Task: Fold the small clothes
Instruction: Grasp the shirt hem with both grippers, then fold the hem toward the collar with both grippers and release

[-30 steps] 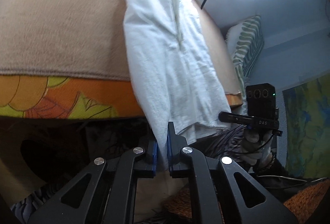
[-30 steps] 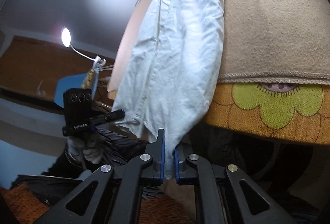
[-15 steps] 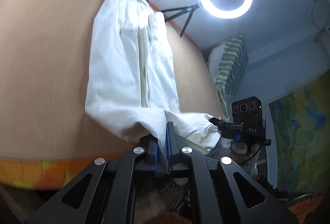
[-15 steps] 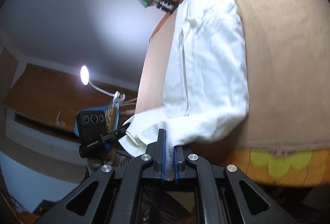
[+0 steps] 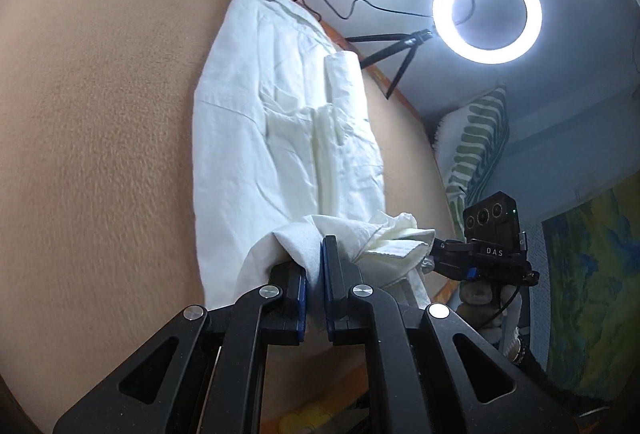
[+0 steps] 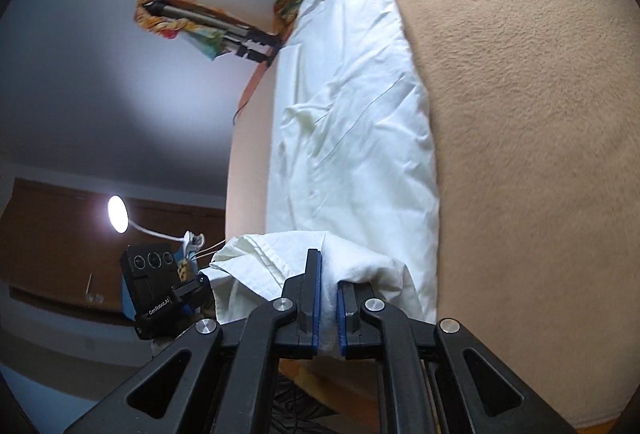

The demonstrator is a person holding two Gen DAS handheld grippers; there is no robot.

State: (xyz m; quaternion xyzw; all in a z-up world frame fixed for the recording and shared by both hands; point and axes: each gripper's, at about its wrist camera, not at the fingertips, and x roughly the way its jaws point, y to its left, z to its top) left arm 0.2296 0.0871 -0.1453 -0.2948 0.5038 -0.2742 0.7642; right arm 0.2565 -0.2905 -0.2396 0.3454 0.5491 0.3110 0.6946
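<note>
**Hem lifted, fold half carried**

The white shirt lies lengthwise on the tan blanket, its collar end far away at 12 o'clock and its sleeves already turned in over the body, so the side folds look done. The left gripper has its jaws nearly closed, pinching one corner of the hem; in the left wrist view the other corner bunches at 3 o'clock, where the right gripper also clamps the cloth with its jaws narrow. The hem is raised off the blanket and curls over the lower body of the shirt, at 6 o'clock in both views, while the upper body lies flat.

I judge the bottom-to-top fold as begun but not finished: the hem has to travel toward the collar, be laid down square, and be released. The slack between the two corners may wrinkle. A ring light glows at 1 o'clock beyond the bed.
</note>
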